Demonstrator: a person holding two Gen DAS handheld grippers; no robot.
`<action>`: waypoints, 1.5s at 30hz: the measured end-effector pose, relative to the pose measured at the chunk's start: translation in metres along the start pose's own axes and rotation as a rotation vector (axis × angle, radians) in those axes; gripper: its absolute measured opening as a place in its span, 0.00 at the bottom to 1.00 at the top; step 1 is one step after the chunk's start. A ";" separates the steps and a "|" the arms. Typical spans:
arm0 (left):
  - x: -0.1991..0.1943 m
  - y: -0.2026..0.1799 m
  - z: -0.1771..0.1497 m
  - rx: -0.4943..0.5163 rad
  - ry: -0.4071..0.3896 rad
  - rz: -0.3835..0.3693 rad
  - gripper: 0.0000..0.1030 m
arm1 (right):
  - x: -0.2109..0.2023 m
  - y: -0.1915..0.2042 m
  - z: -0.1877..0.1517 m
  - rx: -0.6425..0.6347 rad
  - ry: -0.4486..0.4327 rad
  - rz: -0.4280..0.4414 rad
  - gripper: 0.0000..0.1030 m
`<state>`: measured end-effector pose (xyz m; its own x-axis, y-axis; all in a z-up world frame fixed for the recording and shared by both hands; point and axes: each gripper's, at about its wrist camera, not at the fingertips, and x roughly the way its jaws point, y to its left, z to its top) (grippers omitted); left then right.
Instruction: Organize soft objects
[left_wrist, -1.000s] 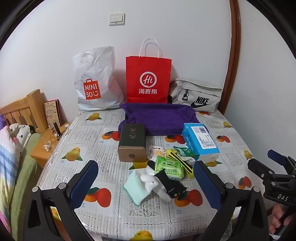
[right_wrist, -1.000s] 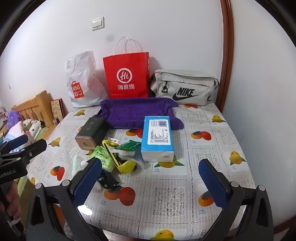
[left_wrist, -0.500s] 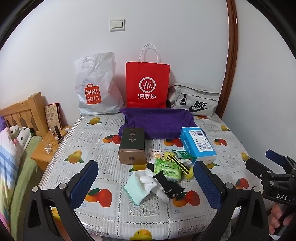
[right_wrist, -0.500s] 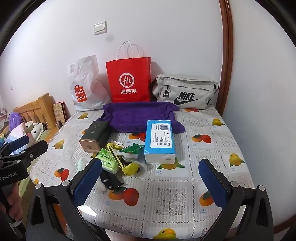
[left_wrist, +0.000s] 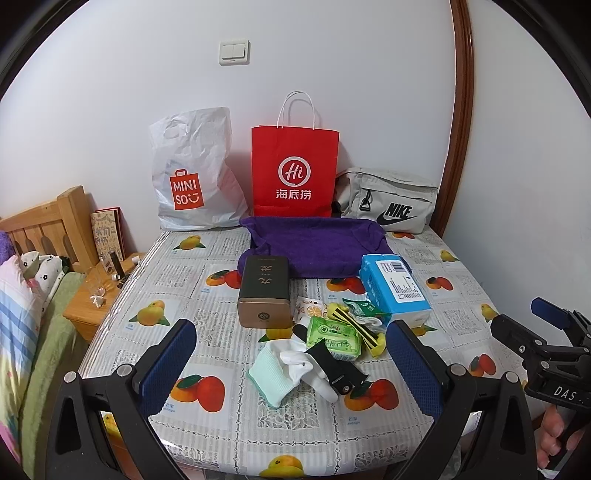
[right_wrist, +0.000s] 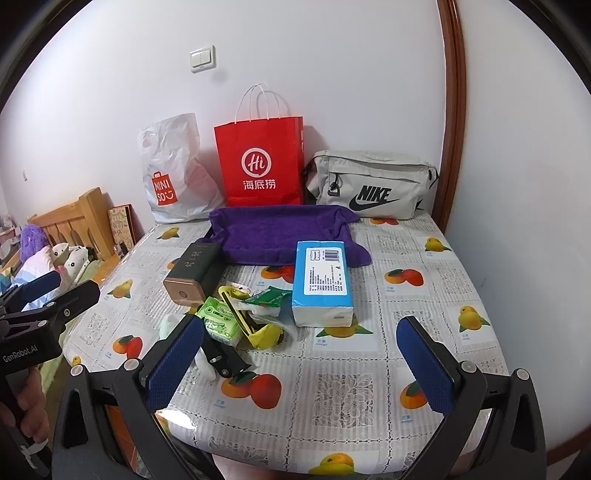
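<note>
Both grippers hang above the near edge of the tabletop (left_wrist: 207, 417), which is covered with a fruit-printed cloth, and neither has hold of anything. The left gripper (left_wrist: 291, 369) has its blue-padded fingers spread wide, and the small heap of soft things shows between them in its own view; the right gripper (right_wrist: 299, 363) is spread just as wide, its left pad in front of the heap's edge. The heap lies near the middle of the tabletop: a pale green folded cloth (left_wrist: 271, 376) nearest the front, a white sock (left_wrist: 306, 369) overlapping it, a black strap (left_wrist: 338, 369) across the sock, then a green tissue packet (left_wrist: 334, 334) and a yellow-and-black item (left_wrist: 360, 328) just behind. A dark box with a gold end (left_wrist: 264, 291) stands to the left of the heap, and a blue tissue pack (right_wrist: 323, 282) lies to its right. Behind them a purple towel (left_wrist: 317, 245) is spread out. Against the wall stand a white Miniso bag (left_wrist: 195, 173), a red paper bag (left_wrist: 293, 170) and a grey Nike bag (right_wrist: 373, 188). A bed (left_wrist: 22, 302) lies to the left of the tabletop.
</note>
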<state>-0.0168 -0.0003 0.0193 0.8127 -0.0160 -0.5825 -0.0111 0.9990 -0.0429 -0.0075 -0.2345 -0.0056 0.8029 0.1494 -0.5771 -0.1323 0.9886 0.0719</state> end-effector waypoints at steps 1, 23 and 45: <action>0.000 0.000 0.000 -0.002 -0.001 -0.002 1.00 | 0.000 0.000 0.000 0.000 0.000 -0.001 1.00; -0.003 0.000 0.001 -0.006 -0.005 -0.008 1.00 | -0.005 0.000 -0.002 0.006 -0.006 0.011 1.00; -0.006 0.000 0.000 -0.004 -0.007 0.000 1.00 | -0.006 0.001 -0.002 0.008 -0.007 0.015 1.00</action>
<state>-0.0217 -0.0001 0.0226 0.8168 -0.0162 -0.5767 -0.0129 0.9988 -0.0463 -0.0136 -0.2341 -0.0033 0.8050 0.1648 -0.5700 -0.1401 0.9863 0.0874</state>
